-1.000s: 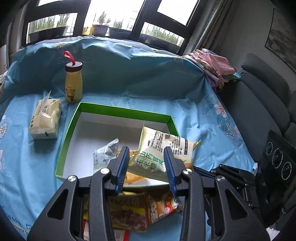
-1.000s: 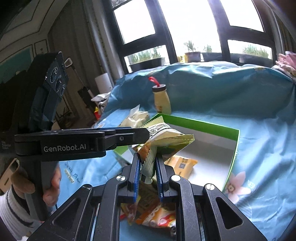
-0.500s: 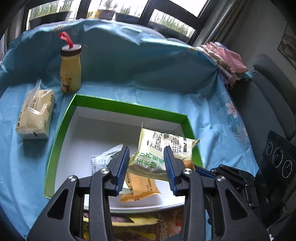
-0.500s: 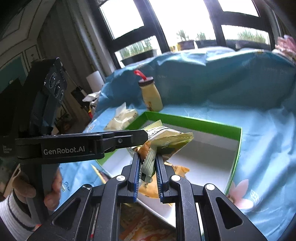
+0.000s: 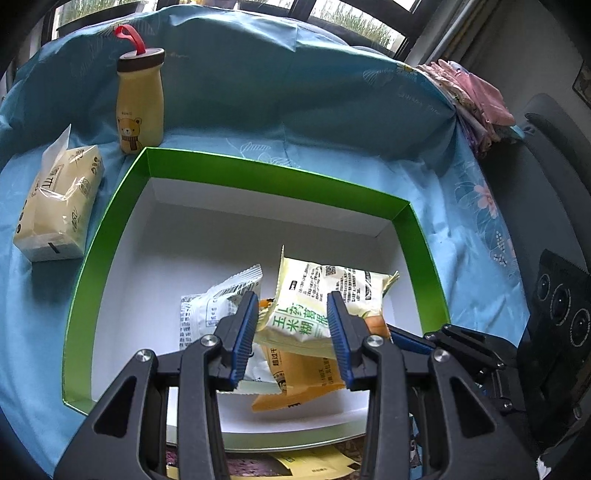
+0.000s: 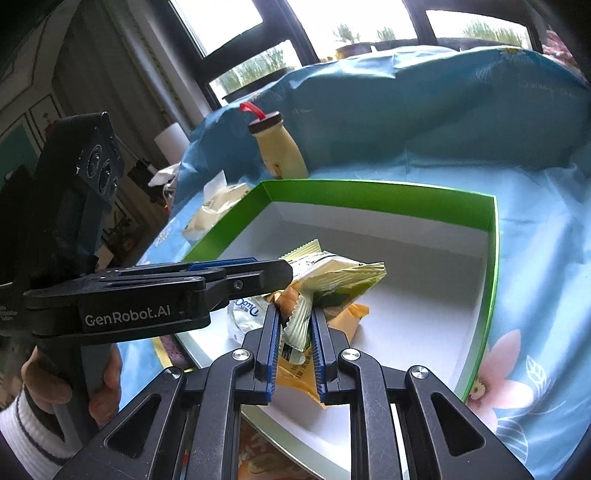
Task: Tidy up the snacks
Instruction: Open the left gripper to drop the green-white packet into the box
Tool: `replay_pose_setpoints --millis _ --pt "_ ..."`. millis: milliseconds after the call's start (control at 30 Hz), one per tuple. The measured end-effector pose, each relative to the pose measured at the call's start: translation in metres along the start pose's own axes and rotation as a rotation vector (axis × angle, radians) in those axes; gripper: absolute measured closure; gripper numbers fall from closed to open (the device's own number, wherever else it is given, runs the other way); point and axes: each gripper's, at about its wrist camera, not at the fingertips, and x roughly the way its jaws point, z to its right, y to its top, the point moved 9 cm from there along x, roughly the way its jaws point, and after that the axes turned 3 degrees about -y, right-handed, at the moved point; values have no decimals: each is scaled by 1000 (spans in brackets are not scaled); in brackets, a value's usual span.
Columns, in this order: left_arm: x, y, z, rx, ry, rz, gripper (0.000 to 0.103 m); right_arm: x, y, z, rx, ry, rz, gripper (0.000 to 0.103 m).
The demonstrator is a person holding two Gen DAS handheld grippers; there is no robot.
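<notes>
The right hand-held gripper (image 6: 293, 334) pinches the pale-green snack packet (image 6: 332, 275) at its crimped end; it looks light and crinkly. The left hand-held gripper (image 5: 291, 325) is released above the green box (image 5: 258, 175).

Daylight through dark-framed windows (image 6: 332, 33); grey sofa (image 5: 546, 155) beside blue-clothed table (image 5: 258, 92).

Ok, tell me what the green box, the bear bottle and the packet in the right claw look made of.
Green box: likely cardboard, with glossy green walls outside, matte white inside and crisp folded corners.
Bear bottle: smooth, opaque yellow, either plastic or coated glass; the look leaves it open. Its cap is brown.
Packet: thin plastic film, slightly shiny, with crinkled, serrated sealed edges, pinched in the right claw.
</notes>
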Motion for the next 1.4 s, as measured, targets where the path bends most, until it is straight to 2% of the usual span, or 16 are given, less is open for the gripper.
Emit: replay_pose_setpoints --millis 567,700,800,867,933,1100,1167,1200,1233,1300,1400 --pt "7 -7 -1 11 40 -30 65 7 -4 2 5 -24 -42 85" --pt "8 -9 -2 17 74 -34 63 9 -6 2 2 -35 -52 85" --pt "10 -11 -2 25 94 -37 58 10 -7 1 -2 -44 -59 85" --pt "9 -10 -3 29 108 -33 47 11 -8 1 -6 -52 -64 85" --pt "8 -10 -3 35 118 -28 41 10 -9 1 -9 -63 -66 84" --pt "2 -10 -4 43 147 -17 39 1 -9 3 -5 -89 -50 74" --pt "-2 -10 -4 49 162 -5 23 -3 -9 3 -10 -104 -43 69" --pt "-6 -9 -4 52 169 7 21 -6 -9 3 -15 -113 -40 66" --pt "-8 -9 -3 56 169 15 21 -9 -9 3 -24 -130 -36 64" --pt "-14 -7 -2 59 173 26 21 -15 -10 5 -28 -161 -28 45" --pt "-23 -6 1 70 189 47 21 -27 -11 8 -16 -175 -8 42"
